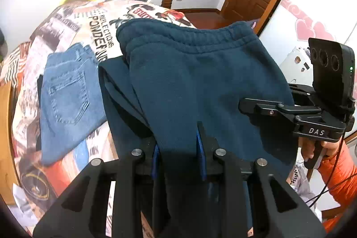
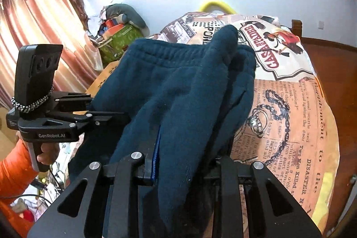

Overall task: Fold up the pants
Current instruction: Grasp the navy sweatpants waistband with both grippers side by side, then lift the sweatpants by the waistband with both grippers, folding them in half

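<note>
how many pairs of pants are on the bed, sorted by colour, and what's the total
Dark teal sweatpants: 1
Blue jeans: 1
Total: 2

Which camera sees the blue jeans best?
The left wrist view. There the blue jeans lie flat on the printed bedcover, back pocket showing, beside the dark teal sweatpants. The right wrist view shows no jeans at all.

left tongs (image 1: 178, 144) clamped, right tongs (image 2: 185, 160) clamped, both angled down
</note>
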Tool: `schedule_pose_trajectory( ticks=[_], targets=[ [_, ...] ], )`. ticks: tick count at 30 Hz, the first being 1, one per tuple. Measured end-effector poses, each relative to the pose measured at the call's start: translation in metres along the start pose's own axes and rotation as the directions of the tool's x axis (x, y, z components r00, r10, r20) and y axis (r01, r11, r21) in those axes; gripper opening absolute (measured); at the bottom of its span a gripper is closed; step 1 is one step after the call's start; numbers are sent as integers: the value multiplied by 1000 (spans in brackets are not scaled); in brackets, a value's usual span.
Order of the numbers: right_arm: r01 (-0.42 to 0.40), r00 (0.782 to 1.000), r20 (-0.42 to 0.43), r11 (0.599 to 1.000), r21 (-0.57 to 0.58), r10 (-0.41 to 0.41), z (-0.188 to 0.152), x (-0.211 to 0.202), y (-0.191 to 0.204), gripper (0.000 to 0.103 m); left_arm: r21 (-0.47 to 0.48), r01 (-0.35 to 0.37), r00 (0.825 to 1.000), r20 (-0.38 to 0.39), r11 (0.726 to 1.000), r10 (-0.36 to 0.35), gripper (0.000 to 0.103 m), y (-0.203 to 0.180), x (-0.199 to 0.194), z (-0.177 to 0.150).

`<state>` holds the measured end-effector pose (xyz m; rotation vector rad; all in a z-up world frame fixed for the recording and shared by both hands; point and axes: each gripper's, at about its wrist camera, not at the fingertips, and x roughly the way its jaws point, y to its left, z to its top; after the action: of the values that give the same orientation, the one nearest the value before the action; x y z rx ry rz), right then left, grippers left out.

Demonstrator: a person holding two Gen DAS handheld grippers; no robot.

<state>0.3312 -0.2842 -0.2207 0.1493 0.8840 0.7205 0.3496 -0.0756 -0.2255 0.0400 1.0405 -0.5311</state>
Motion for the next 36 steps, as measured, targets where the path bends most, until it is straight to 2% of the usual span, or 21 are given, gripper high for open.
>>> schedule_pose_trajectory(
  ticks=[5, 10, 14, 15, 16, 18, 21, 24, 26, 29, 32, 33, 34, 36],
  targets=[
    [3, 997, -77, 999, 34, 0, -4, 32, -5, 30, -41, -33, 997, -66, 999, 30, 28, 17, 18, -12],
    [54, 977, -206, 998, 22, -48, -16, 60, -20, 43, -103, -51, 988, -148, 993, 35, 30, 43, 49, -26],
    [52, 967, -249, 999, 14, -47, -25, 57, -37, 69, -120, -30, 990, -144, 992, 12, 36, 49, 50, -33],
    [50, 965, -259, 999, 11, -46, -26, 56, -39, 73, -130, -31, 989, -150, 991, 11, 40, 50, 50, -34],
    [42, 963, -268, 999, 9, -38, -27, 56, -41, 73, -141, -31, 988, -157, 989, 8, 47, 52, 51, -35],
    [15, 956, -294, 1000, 22, -8, -30, 61, -43, 78, -173, -13, 982, -189, 985, -20, 55, 55, 51, -39],
    [-17, 949, -313, 998, 59, 35, -34, 74, -48, 88, -199, 18, 980, -189, 980, -57, 57, 63, 52, -45],
    [-107, 939, -310, 983, 150, 150, -37, 88, -59, 91, -215, 40, 977, -195, 976, -83, 57, 66, 59, -48],
    [-131, 943, -284, 979, 159, 173, -36, 90, -59, 90, -215, 65, 975, -193, 974, -108, 57, 66, 65, -46],
    [-184, 938, -262, 968, 173, 225, -30, 94, -51, 63, -193, 104, 968, -207, 976, -144, 55, 65, 77, -39],
    [-131, 955, -253, 986, 105, 154, -21, 92, -38, 51, -174, 82, 974, -194, 981, -116, 39, 64, 79, -29],
    [-109, 961, -248, 991, 82, 126, -19, 89, -34, 45, -157, 66, 978, -183, 985, -95, 31, 61, 75, -26],
    [-92, 965, -240, 993, 67, 106, -16, 85, -31, 43, -143, 57, 981, -173, 988, -81, 29, 59, 72, -23],
    [-71, 973, -217, 997, 35, 77, -12, 78, -25, 32, -115, 38, 988, -145, 993, -55, 27, 53, 62, -20]
  ],
)
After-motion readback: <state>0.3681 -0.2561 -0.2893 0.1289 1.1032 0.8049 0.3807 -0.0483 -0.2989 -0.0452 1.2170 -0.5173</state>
